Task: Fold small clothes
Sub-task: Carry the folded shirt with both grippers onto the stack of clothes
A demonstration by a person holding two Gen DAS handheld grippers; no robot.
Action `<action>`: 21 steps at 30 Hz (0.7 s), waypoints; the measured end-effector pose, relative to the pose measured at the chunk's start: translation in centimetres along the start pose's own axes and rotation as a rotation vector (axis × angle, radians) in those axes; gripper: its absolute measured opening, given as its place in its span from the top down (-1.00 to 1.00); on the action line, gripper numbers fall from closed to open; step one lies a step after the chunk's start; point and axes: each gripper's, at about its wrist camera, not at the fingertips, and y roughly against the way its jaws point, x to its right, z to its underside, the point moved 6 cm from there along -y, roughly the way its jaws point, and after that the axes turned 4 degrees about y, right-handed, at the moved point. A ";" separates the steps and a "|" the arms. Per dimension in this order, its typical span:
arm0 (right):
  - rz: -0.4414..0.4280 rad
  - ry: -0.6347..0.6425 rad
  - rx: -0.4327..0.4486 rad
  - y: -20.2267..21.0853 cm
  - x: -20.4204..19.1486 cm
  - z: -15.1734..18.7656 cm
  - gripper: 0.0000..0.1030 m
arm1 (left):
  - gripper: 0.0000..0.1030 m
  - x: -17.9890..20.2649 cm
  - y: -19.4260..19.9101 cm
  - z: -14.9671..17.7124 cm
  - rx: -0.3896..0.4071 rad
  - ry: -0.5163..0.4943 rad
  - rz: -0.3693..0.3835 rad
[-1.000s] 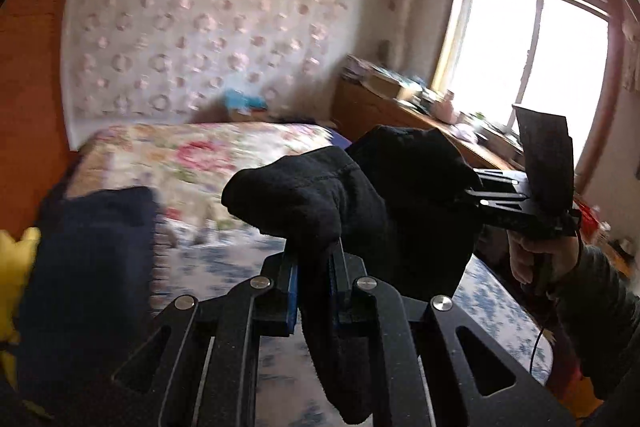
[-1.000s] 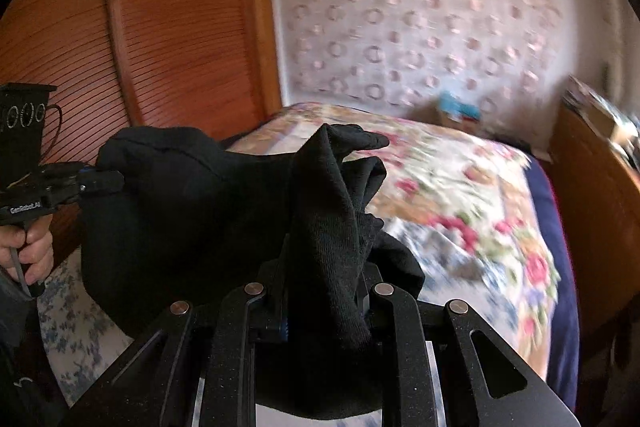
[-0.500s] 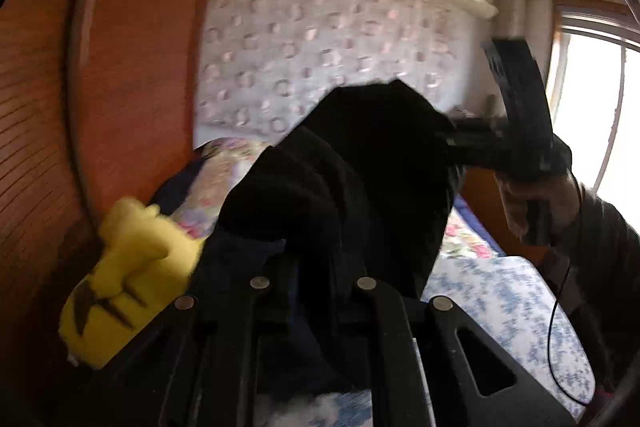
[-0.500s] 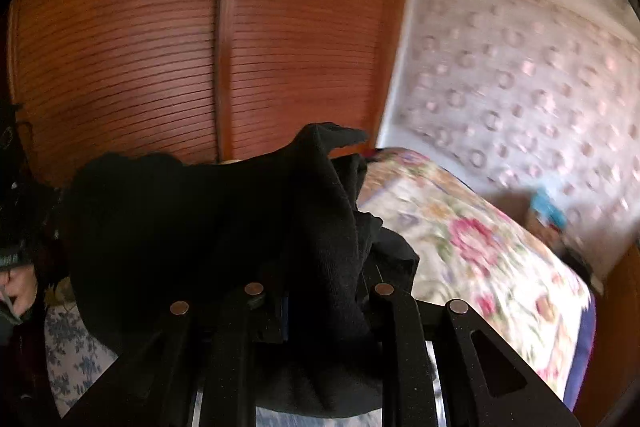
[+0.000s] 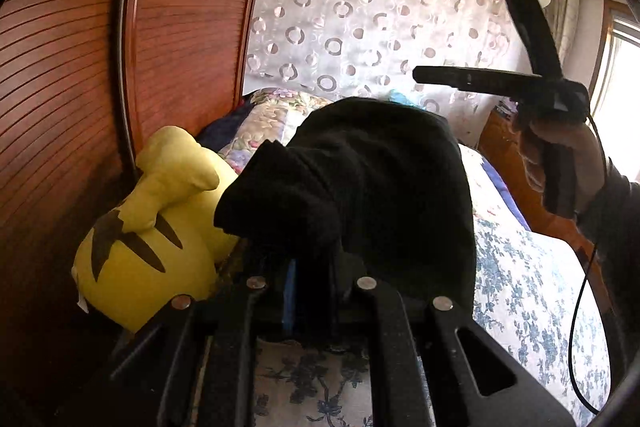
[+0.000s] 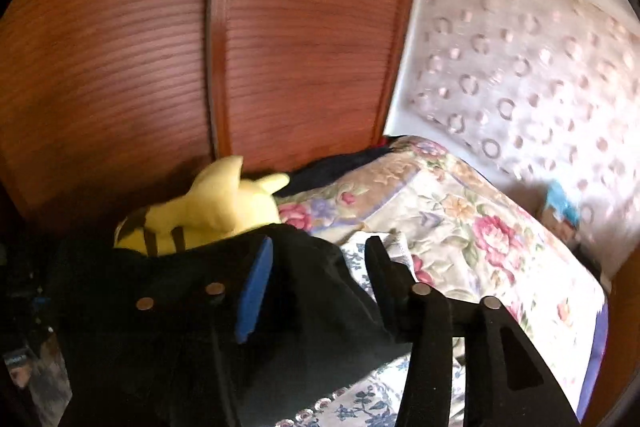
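Observation:
A black knit garment (image 5: 380, 167) bunches up in front of my left gripper (image 5: 312, 267), which is shut on a fold of it just above the bed. In the right wrist view the same black garment (image 6: 168, 347) sags low at the left. My right gripper (image 6: 316, 259) has its jaws opening. The blue pad (image 6: 256, 287) and the other finger stand apart, and the cloth shows in the gap without being pinched. From the left wrist view, the right gripper (image 5: 420, 75) hangs above and beyond the garment, held by a hand (image 5: 560, 155).
A yellow plush toy (image 5: 140, 239) leans on the slatted wooden wardrobe (image 5: 80, 67) at the bed's left edge. A floral quilt (image 6: 460, 219) lies further up the bed, and a blue-flowered sheet (image 5: 520, 287) is nearer. A wooden cabinet (image 5: 500, 147) flanks the right side.
Both views have swung left toward the wardrobe and the plush toy. The right gripper's jaws have spread and let go of the black garment. The left gripper still grips it, lower now.

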 end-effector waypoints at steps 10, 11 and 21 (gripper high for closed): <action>-0.176 -0.092 0.030 -0.8 0.3 5.1 -0.01 | -0.02 0.3 2.0 -1.1 0.050 -0.038 0.005; -0.170 -0.103 0.008 -0.8 1.2 6.5 -0.01 | -0.31 0.4 2.3 -1.1 0.052 -0.047 0.007; -0.059 -0.129 0.009 -4.9 2.4 8.3 -0.01 | -0.65 2.6 4.6 -1.0 0.082 -0.126 -0.017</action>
